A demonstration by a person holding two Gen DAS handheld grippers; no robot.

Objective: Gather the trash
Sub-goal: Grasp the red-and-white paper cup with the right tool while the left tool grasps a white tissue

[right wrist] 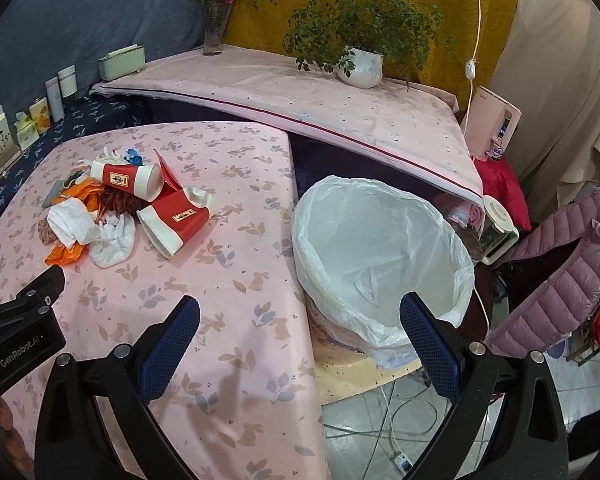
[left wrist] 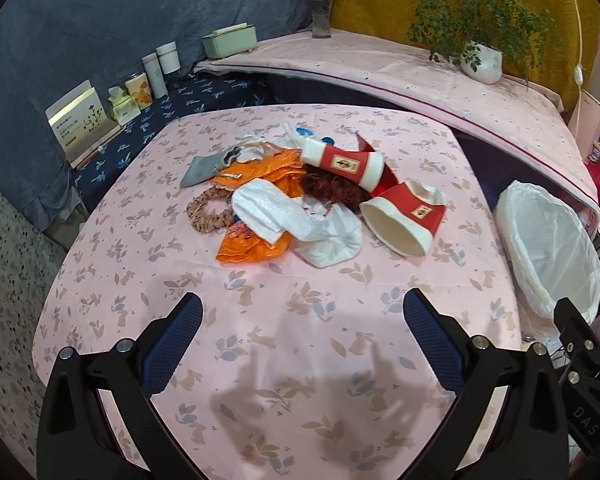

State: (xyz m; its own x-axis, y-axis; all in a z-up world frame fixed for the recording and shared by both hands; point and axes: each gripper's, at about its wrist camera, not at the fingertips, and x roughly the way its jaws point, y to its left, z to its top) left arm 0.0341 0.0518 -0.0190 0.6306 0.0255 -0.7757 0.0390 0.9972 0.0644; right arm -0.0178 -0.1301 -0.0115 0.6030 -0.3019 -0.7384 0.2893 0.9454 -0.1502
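Note:
A trash pile lies mid-table on the pink rabbit-print cloth [left wrist: 300, 340]: two red-and-white paper cups [left wrist: 404, 216] [left wrist: 342, 164] on their sides, crumpled white tissues [left wrist: 300, 224], an orange wrapper [left wrist: 252, 246], a brown scrunchie [left wrist: 206, 212] and a grey scrap [left wrist: 200, 170]. The pile also shows in the right wrist view [right wrist: 112, 216]. A bin with a white liner [right wrist: 380, 252] [left wrist: 548, 240] stands right of the table. My left gripper [left wrist: 302, 320] is open and empty, hovering short of the pile. My right gripper [right wrist: 300, 320] is open and empty over the table's right edge, near the bin.
A raised pink-covered shelf [right wrist: 300, 96] behind carries a potted plant [right wrist: 360, 66], a flower vase [right wrist: 214, 36] and a green box [right wrist: 122, 62]. Jars and boxes [left wrist: 156, 72] line the dark blue ledge at left. A pink jacket [right wrist: 560, 272] hangs right of the bin.

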